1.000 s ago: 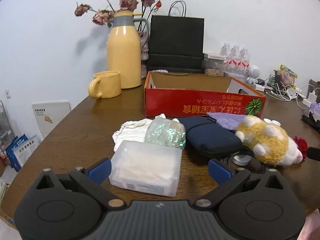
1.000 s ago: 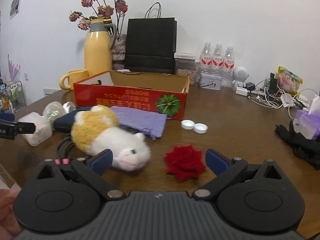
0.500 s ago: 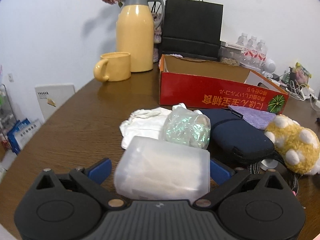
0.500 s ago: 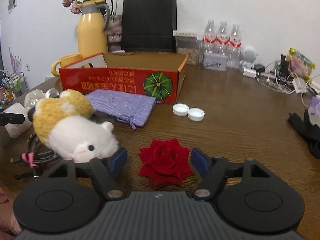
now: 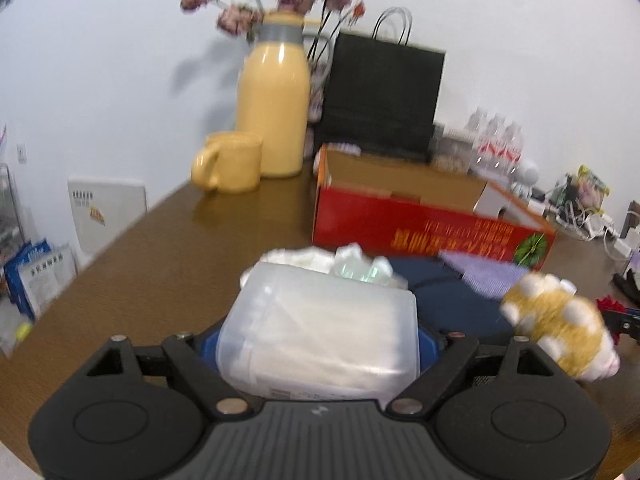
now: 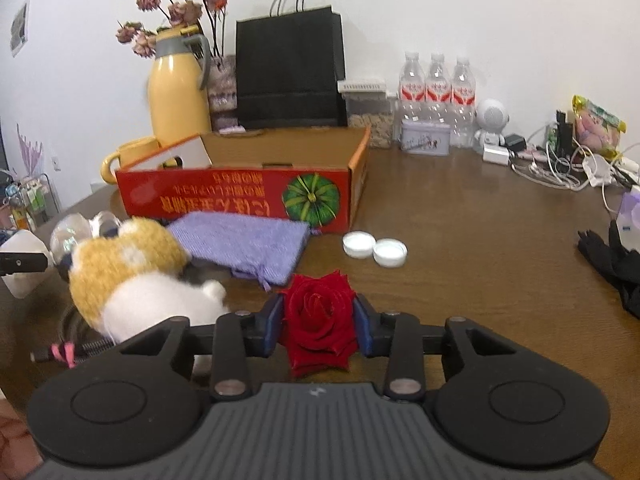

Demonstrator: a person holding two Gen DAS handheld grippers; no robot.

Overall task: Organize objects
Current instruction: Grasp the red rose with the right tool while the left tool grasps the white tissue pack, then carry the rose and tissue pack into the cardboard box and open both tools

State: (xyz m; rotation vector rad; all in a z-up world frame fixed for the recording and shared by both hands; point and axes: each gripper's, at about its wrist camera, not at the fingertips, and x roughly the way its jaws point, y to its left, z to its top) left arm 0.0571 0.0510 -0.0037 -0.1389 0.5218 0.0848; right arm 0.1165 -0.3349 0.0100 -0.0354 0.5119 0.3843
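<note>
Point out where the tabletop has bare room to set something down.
Bare wood lies right of the red box, between the white caps and the cables, and left of the box before the yellow mug. The box's near side is crowded.

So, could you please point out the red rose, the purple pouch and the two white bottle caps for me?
Red rose [image 6: 319, 316], right wrist view, centre of the bloom.
Purple pouch [image 6: 244, 246], right wrist view, middle of the fabric.
White bottle caps [image 6: 357, 244], right wrist view, top of the left cap.

Red box [image 6: 240, 196] ahead of the right gripper: yellow Chinese print, upside down, too blurred to read, beside a green pumpkin graphic. Bottle labels [image 6: 438, 92] far back unreadable.
</note>
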